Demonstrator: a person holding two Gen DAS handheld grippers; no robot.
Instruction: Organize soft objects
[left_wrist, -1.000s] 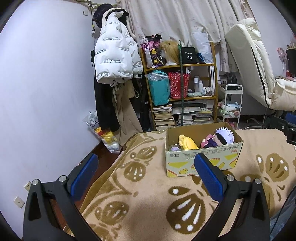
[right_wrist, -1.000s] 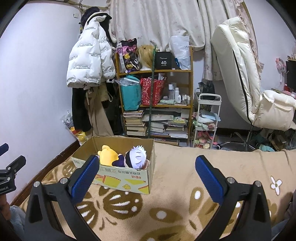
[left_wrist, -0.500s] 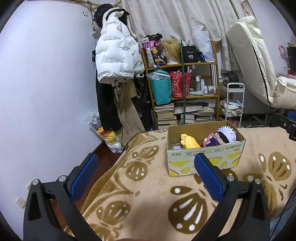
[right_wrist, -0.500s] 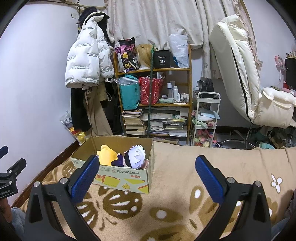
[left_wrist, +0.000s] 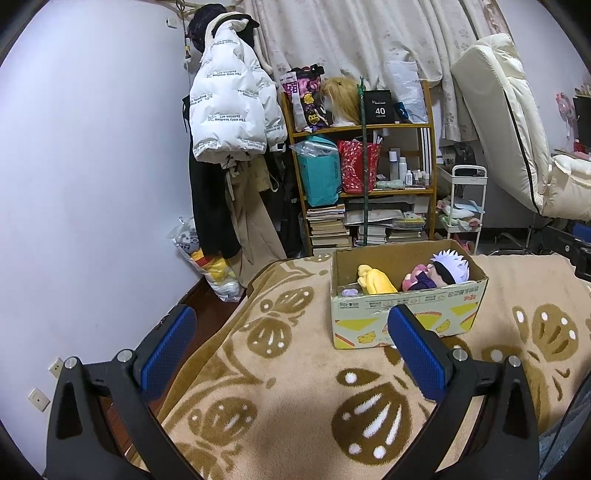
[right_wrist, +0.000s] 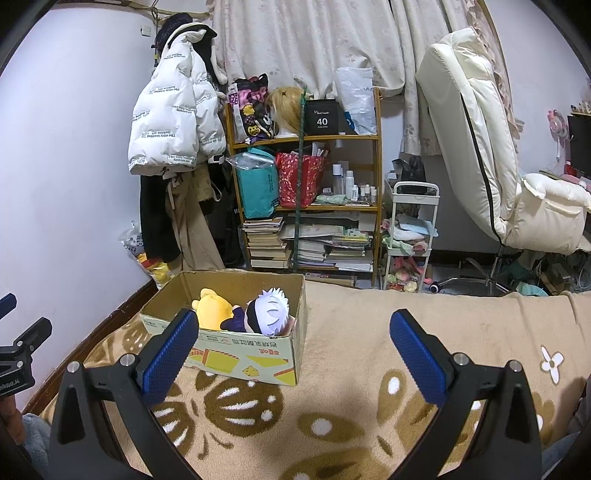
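Note:
An open cardboard box (left_wrist: 406, 314) (right_wrist: 258, 362) stands on a beige blanket with brown flower patterns (left_wrist: 295, 387) (right_wrist: 351, 406). Inside it lie a yellow plush (left_wrist: 375, 280) (right_wrist: 214, 314), a white-haired doll (left_wrist: 448, 267) (right_wrist: 271, 310) and a small purple item (left_wrist: 349, 292). My left gripper (left_wrist: 291, 354) is open and empty, held back from the box above the blanket. My right gripper (right_wrist: 291, 354) is open and empty, to the right of the box. The left gripper's edge shows in the right wrist view (right_wrist: 18, 350).
A wooden shelf (left_wrist: 362, 184) (right_wrist: 306, 199) with books and bags stands behind the bed. A white jacket (left_wrist: 229, 107) hangs on the wall. A cream recliner (right_wrist: 498, 166) and a small white cart (right_wrist: 410, 236) stand to the right.
Both grippers have drawn slightly back and up from the box; the view shifted a little. The box and plush toys have not moved. Both grippers stay open.

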